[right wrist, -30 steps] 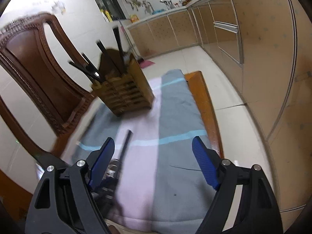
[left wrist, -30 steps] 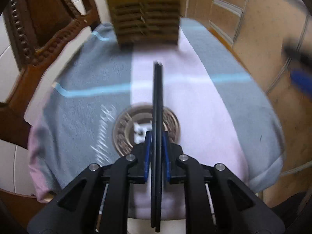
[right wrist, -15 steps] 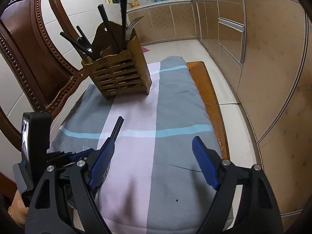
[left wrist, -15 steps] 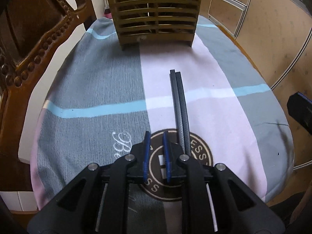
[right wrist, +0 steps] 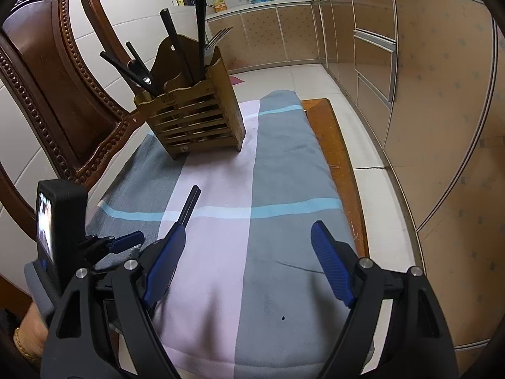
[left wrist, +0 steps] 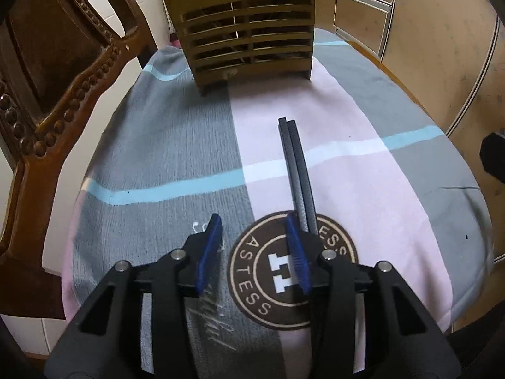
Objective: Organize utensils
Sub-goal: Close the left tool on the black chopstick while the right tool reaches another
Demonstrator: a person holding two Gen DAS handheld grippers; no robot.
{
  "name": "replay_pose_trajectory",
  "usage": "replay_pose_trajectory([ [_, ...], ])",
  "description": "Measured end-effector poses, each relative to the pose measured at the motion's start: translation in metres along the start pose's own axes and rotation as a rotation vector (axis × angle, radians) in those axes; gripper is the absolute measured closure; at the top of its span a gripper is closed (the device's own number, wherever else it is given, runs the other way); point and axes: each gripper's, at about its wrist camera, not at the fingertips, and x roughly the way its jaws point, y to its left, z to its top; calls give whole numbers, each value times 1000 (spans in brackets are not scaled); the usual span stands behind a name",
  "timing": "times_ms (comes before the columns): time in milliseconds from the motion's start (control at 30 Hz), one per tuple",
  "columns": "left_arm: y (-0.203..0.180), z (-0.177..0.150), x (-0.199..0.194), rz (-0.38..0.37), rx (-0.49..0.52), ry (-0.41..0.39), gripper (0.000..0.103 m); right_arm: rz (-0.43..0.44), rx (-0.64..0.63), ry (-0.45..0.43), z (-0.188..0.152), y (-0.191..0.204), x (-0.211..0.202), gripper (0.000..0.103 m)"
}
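Wooden holder (left wrist: 249, 28) stands beyond chopsticks (left wrist: 298, 170); chair (left wrist: 47, 94) alongside.

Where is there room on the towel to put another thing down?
Bare towel lies right of the black chopsticks, out to the wooden table edge, and on the grey stripe left of them. It is crowded by the wooden holder and the left claw.

Black chopsticks (left wrist: 298, 170) no longer clamped upright at frame centre, now lying on the striped cloth (left wrist: 164, 145) right of centre, left gripper (left wrist: 254, 251) jaws just opening, nothing between the fingers (left wrist: 210, 249), wooden holder (left wrist: 246, 28) larger at the top.
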Motion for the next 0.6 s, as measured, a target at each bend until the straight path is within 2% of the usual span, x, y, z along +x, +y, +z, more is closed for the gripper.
replay_pose_trajectory([
  [67,8,1,0,-14,-43,9,60,1,-2,-2,0,1,-1,23],
  [167,13,1,-5,-8,-57,-30,60,3,-5,-1,-1,0,-2,23],
  [333,7,-4,2,-60,-37,-8,60,5,0,-3,0,-1,-3,23],
  [600,5,-2,-9,-77,-54,-42,60,7,-4,-2,0,-2,-4,23],
])
